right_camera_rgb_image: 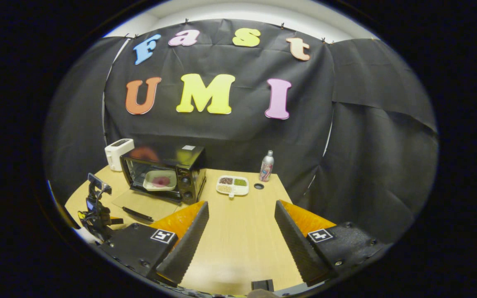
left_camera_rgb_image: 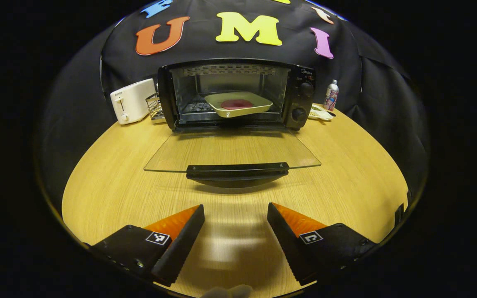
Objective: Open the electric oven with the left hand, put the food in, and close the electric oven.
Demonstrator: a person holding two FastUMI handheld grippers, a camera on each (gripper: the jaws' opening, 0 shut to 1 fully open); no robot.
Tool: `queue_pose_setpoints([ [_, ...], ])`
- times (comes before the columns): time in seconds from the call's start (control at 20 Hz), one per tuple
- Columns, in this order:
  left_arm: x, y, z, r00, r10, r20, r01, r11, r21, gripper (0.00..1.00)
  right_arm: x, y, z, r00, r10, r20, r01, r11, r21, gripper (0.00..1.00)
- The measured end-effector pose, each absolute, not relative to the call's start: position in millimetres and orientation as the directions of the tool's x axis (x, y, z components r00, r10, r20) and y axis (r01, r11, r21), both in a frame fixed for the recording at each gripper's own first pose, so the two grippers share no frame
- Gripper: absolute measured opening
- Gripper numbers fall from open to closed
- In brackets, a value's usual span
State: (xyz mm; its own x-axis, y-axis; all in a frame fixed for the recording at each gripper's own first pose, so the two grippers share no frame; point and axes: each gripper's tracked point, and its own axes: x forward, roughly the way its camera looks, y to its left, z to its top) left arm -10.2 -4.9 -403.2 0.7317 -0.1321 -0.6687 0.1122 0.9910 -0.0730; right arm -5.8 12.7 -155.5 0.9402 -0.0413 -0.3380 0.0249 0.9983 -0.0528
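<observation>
The electric oven (left_camera_rgb_image: 236, 94) stands at the far side of the desk (left_camera_rgb_image: 110, 186), and its glass door (left_camera_rgb_image: 232, 151) is dropped fully open, lying flat toward the near side with the black handle (left_camera_rgb_image: 237, 170) at its front edge. Inside, a pale square tray (left_camera_rgb_image: 238, 104) sits on the rack with a dark red piece of food (left_camera_rgb_image: 237, 104) on it, so by the look of things the opening and the loading are both done. What is left, as I judge it, is the closing: the door has to be lifted by its handle and swung up shut

The left tongs (left_camera_rgb_image: 235, 217) hover low over the desk just near of the handle, spread wide and holding nothing, lined up on the door's middle. The right tongs (right_camera_rgb_image: 241, 215) are well back on the right side of the desk, also spread wide and empty; from there the oven shows at the far left with the tray visible in its mouth

Left of the oven is a white toaster (left_camera_rgb_image: 132, 101) with a small wire rack (left_camera_rgb_image: 155, 106) between them; right of it are a divided snack dish (right_camera_rgb_image: 232, 185) and a bottle (right_camera_rgb_image: 266, 166). None of these stands in the door's path
</observation>
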Motion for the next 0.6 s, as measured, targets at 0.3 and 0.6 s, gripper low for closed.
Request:
queue_pose_setpoints([
  [0.3, 12.5, -1.4, -420.2, 0.728, -0.091, -0.679, 0.089, 0.995, -0.038, 0.97, 1.0, 8.1, -159.1, 0.933, -0.037, -0.357, 0.014, 0.998, -0.069, 0.96],
  [0.6, 34.7, -6.8, -404.4, 0.755, -0.085, -0.650, 0.103, 0.995, -0.010, 0.97, 9.8, 2.8, -165.1, 0.926, -0.033, -0.377, 0.010, 0.998, -0.065, 0.97],
])
